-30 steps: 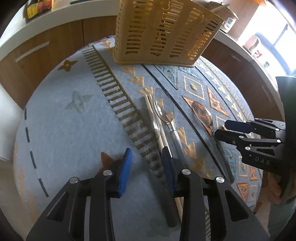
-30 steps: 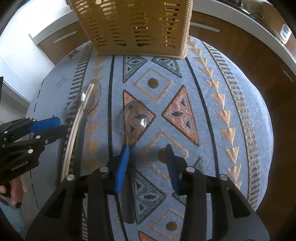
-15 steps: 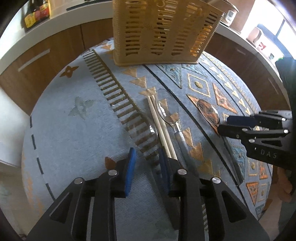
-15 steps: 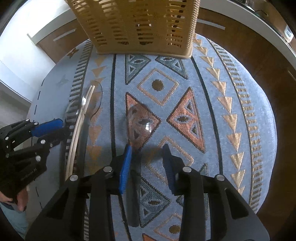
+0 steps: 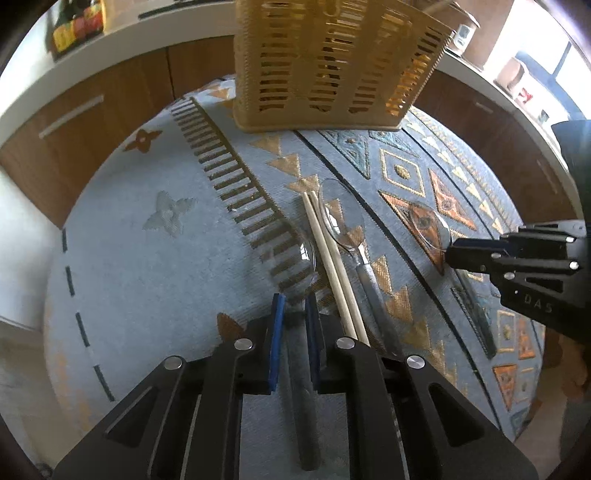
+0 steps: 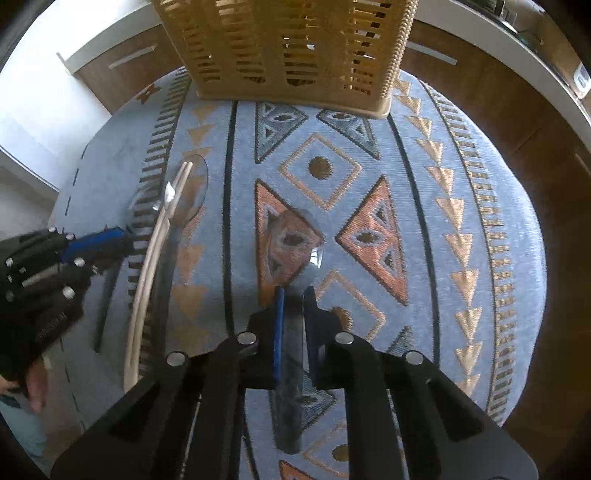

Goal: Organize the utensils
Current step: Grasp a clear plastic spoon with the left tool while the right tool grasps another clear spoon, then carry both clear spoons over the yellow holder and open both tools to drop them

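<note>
Three clear-bowled spoons with dark grey handles and a pair of pale chopsticks lie on a patterned blue cloth. My left gripper is closing, its blue pads pressing the handle of the leftmost spoon. The middle spoon lies loose beside the chopsticks. My right gripper is closing too, pads against the handle of the right spoon. A tan slotted basket stands upright at the far edge. Each view shows the other gripper: the right gripper and the left gripper.
Brown cabinet fronts under a white counter ring the cloth-covered table. Bottles stand on the counter at the far left. A hand holds the left gripper's handle. The cloth right of the held spoon bears nothing.
Both grippers have gone from open to closed on spoon handles. The left one shifted slightly so that its jaws straddle the leftmost spoon's handle.
</note>
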